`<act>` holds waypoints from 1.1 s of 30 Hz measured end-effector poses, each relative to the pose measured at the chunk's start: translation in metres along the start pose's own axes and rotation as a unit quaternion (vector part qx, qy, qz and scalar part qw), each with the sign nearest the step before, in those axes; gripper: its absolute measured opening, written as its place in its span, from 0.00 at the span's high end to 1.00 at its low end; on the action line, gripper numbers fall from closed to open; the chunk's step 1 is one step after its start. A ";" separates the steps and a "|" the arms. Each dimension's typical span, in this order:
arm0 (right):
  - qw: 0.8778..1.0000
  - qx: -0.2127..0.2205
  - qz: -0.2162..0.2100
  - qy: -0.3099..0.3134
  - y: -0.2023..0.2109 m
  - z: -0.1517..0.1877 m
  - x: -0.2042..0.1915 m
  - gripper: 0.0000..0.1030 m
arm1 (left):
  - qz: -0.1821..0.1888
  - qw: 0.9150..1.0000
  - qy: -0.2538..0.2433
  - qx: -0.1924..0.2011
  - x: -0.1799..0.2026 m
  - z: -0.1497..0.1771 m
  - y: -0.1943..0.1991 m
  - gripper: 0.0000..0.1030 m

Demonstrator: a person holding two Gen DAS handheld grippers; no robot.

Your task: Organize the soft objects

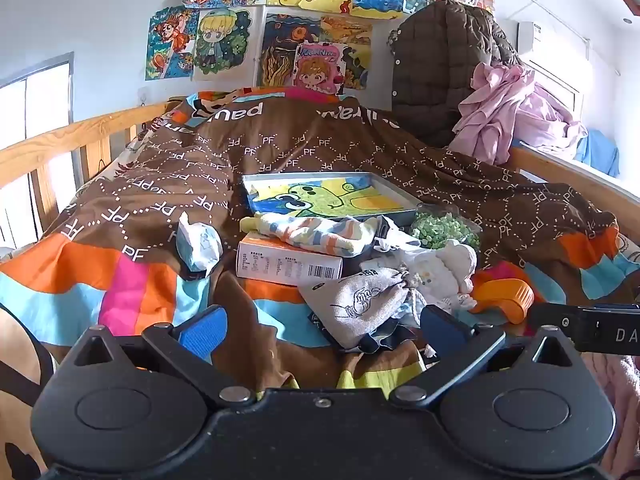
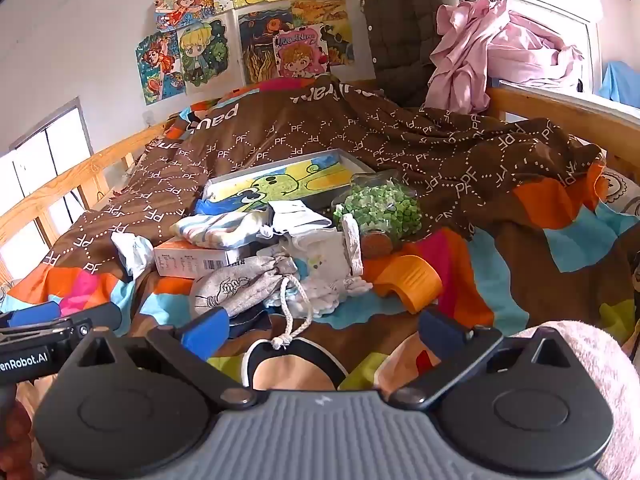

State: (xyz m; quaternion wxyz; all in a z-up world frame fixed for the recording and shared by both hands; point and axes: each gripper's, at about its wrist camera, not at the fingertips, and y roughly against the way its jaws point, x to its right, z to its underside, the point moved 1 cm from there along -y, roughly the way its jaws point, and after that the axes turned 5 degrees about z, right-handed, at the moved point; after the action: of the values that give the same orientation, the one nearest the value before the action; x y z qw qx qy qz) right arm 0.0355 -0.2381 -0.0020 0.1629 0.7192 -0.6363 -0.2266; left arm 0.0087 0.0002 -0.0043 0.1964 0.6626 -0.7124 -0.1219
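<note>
A heap of soft things lies on the patterned duvet [image 1: 120,240]: a grey drawstring pouch [image 1: 356,304] [image 2: 232,288], a striped cloth [image 1: 316,234] [image 2: 224,228] over a white box [image 1: 288,262] [image 2: 196,258], and white baby clothes [image 1: 436,268] [image 2: 324,264]. My left gripper [image 1: 322,334] hangs open just short of the pouch, nothing between its blue pads. My right gripper [image 2: 324,336] is also open, above the pouch's white cord [image 2: 288,316]. A crumpled white pack [image 1: 198,246] [image 2: 134,252] lies to the left.
A framed dinosaur picture [image 1: 332,198] [image 2: 280,180], a bag of green bits [image 1: 444,228] [image 2: 380,210] and an orange plastic piece [image 1: 508,294] [image 2: 408,280] lie by the heap. Wooden bed rails [image 1: 60,140] [image 2: 560,112] run along both sides. Pink clothes [image 1: 508,108] hang at the right.
</note>
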 end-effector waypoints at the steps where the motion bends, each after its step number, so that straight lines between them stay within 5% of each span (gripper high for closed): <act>1: 1.000 0.000 0.000 0.000 0.000 0.000 0.000 0.00 | 0.001 1.000 0.003 0.002 0.000 0.000 0.000 0.01; 33: 1.000 -0.001 -0.001 -0.004 0.001 0.000 0.001 0.00 | 0.005 0.999 0.022 -0.023 -0.004 0.001 -0.004 0.01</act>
State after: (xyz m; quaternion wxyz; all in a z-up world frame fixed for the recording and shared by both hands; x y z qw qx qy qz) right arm 0.0345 -0.2390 -0.0013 0.1608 0.7188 -0.6361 -0.2301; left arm 0.0123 0.0038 -0.0079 0.2281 0.6570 -0.7080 -0.1225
